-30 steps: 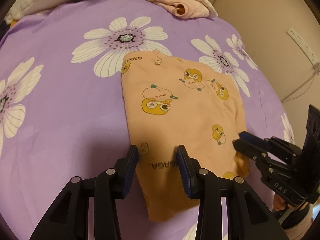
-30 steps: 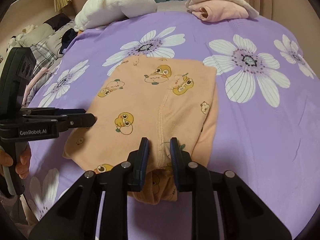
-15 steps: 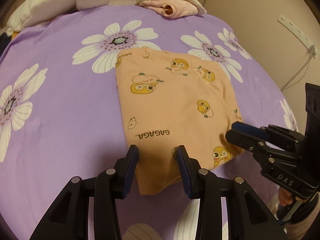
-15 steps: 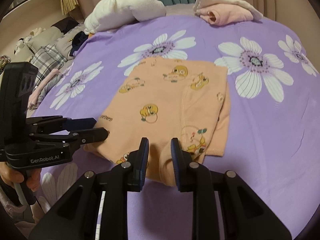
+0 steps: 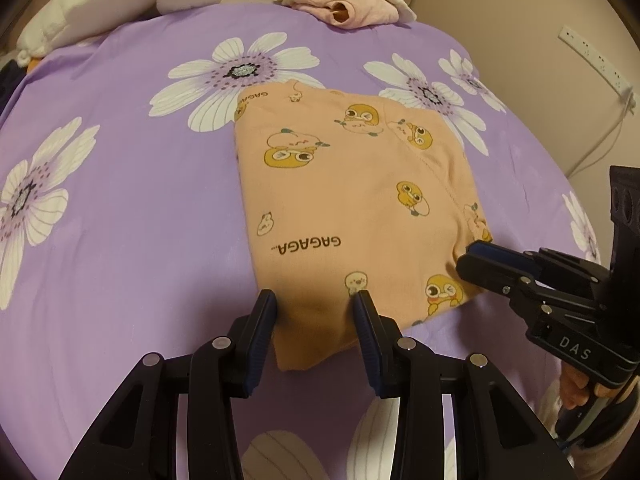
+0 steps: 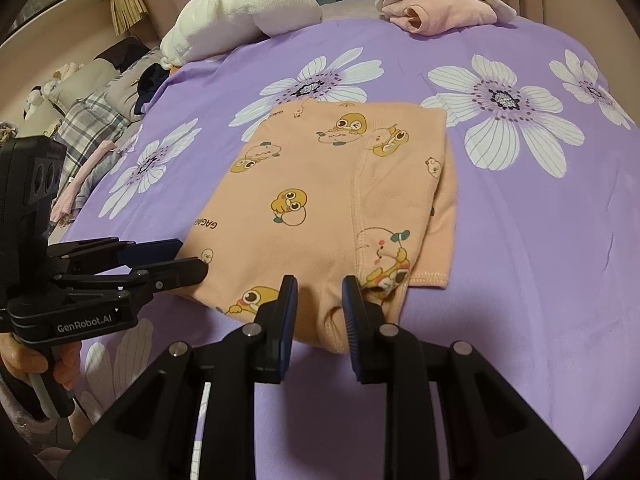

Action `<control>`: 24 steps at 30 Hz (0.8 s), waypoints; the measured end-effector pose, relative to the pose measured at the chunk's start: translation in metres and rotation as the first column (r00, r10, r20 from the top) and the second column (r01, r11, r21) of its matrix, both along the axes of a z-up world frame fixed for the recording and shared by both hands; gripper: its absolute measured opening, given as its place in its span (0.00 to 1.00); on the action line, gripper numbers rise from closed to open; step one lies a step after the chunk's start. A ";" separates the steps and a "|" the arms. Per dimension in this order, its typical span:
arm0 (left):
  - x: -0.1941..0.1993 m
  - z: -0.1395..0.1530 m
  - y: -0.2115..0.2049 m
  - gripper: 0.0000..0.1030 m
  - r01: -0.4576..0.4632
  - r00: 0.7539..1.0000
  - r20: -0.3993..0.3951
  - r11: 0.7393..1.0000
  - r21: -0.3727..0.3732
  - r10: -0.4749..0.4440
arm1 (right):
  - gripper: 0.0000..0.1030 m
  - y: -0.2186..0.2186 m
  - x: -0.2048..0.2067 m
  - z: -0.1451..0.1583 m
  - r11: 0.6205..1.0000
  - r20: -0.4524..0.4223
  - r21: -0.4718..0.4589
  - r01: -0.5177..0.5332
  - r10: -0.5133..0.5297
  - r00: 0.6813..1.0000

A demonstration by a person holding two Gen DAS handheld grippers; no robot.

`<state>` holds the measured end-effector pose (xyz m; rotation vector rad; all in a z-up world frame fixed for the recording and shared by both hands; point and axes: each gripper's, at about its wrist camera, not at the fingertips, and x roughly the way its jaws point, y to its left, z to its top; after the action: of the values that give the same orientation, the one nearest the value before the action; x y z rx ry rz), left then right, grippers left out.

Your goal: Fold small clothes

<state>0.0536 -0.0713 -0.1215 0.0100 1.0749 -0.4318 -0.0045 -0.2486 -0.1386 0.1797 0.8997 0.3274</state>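
A small orange garment with yellow duck prints [image 5: 352,208] lies folded flat on the purple flowered bedspread [image 5: 120,208]; it also shows in the right wrist view [image 6: 320,208]. My left gripper [image 5: 315,314] is open, its fingers straddling the garment's near left corner. My right gripper [image 6: 317,296] is open, its fingers straddling the garment's near right edge. Each gripper shows in the other's view: the right one [image 5: 496,264] and the left one [image 6: 176,264], both close to the cloth.
A folded pink and cream garment [image 5: 348,4] and a white plush towel [image 5: 116,0] lie at the far edge of the bed. Plaid and dark clothes [image 6: 88,128] are heaped off the left side. A wall with a power strip [image 5: 592,56] is at the right.
Both grippers have drawn back toward the garment's near edge, and more of the cloth now lies ahead of them. The right gripper's fingers have opened wider.
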 end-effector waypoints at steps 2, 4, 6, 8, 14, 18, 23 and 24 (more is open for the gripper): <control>-0.001 -0.002 0.000 0.37 -0.001 1.000 -0.005 1.000 0.003 0.001 | 0.24 -0.001 0.001 -0.003 1.000 -0.011 0.000 0.004 -0.004 1.000; -0.002 -0.003 -0.001 0.37 -0.001 1.000 -0.008 1.000 0.004 0.001 | 0.24 -0.001 0.001 -0.005 1.000 -0.017 0.002 0.008 -0.008 1.000; -0.002 -0.004 -0.001 0.37 -0.001 1.000 -0.014 1.000 0.006 0.001 | 0.24 -0.001 0.002 -0.006 1.000 -0.017 0.001 0.006 -0.006 1.000; -0.002 -0.005 -0.001 0.37 -0.001 1.000 -0.018 1.000 0.006 0.001 | 0.24 0.000 0.002 -0.007 1.000 -0.020 -0.001 0.006 -0.006 1.000; -0.005 -0.006 0.001 0.37 -0.001 1.000 -0.025 1.000 0.007 0.001 | 0.24 -0.002 0.001 -0.009 1.000 -0.027 0.008 0.008 -0.008 1.000; -0.005 -0.006 0.001 0.37 -0.003 1.000 -0.030 1.000 0.008 0.003 | 0.24 -0.003 -0.002 -0.010 1.000 -0.032 0.012 0.010 -0.010 0.999; -0.007 -0.006 0.002 0.37 -0.002 0.999 -0.039 1.000 0.006 0.002 | 0.24 -0.003 -0.005 -0.009 1.000 -0.035 0.017 0.013 -0.013 0.999; -0.008 -0.006 0.002 0.37 -0.001 0.999 -0.040 1.000 0.006 0.001 | 0.24 -0.003 -0.005 -0.009 1.000 -0.035 0.018 0.013 -0.012 0.999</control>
<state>0.0459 -0.0691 -0.1272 0.0056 1.1158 -0.4294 -0.0093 -0.2520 -0.1478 0.2080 0.9301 0.3214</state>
